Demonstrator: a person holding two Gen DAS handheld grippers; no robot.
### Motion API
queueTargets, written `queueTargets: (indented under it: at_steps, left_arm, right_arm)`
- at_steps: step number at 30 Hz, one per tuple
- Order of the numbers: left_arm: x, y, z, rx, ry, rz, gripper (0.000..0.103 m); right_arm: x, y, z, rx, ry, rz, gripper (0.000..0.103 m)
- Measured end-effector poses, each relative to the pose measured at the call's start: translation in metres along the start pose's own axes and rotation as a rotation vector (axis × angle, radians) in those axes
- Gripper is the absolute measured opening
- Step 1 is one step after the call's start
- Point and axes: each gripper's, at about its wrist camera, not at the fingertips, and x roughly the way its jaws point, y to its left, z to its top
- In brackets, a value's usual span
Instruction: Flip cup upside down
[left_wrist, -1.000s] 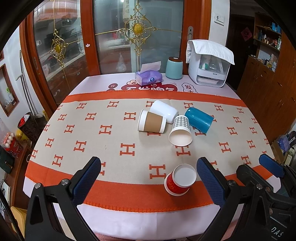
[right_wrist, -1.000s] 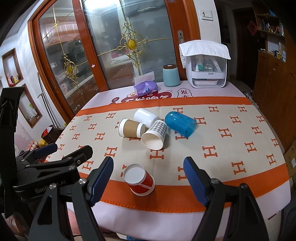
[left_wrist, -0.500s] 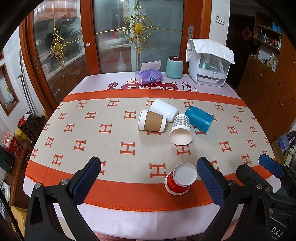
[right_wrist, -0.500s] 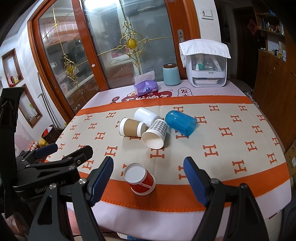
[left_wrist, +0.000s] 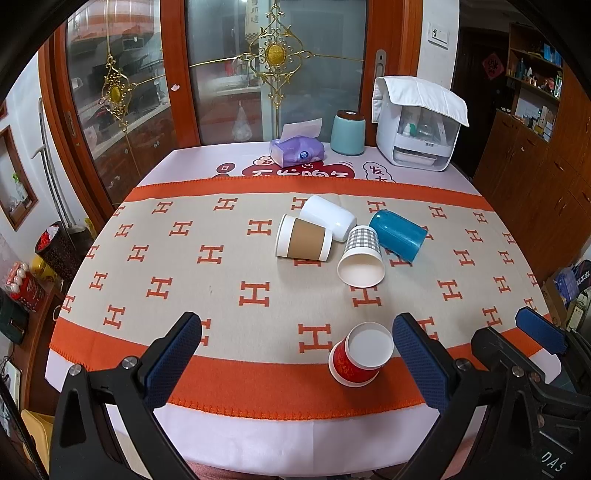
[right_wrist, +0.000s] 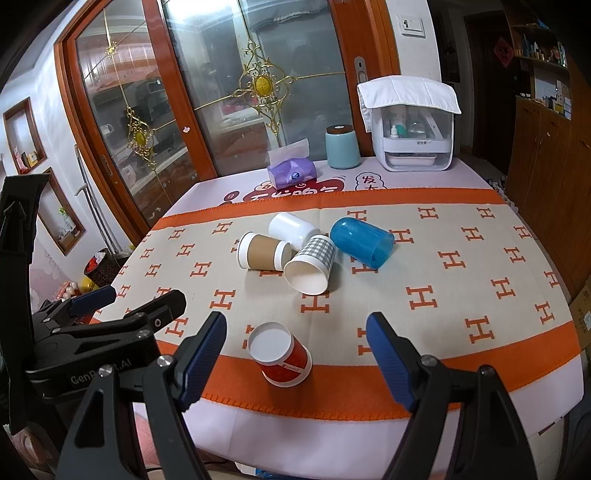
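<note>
One red cup (right_wrist: 282, 357) stands mouth-up at the tabletop's (right_wrist: 461, 288) near edge, at 12 o'clock between the right gripper's (right_wrist: 295, 354) spread fingers, left gripper (left_wrist: 295, 354) likewise spread.

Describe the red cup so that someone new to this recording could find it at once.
Start at the table's orange-and-beige H-patterned cloth and come to its near orange band. The red cup stands there alone, upright, its white inside showing. The other four cups lie on their sides, clustered farther back; none is red.
</note>
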Motion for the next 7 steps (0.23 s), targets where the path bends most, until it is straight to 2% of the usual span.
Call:
queueTargets:
  at_steps: [7]
  left_arm:
    - [0.0008,0.0000,-0.0004,0.001,0.004,-0.005,0.102]
  right_arm:
    - [0.0005,0.0000,-0.0002,0.000,0.001,0.005,0.078]
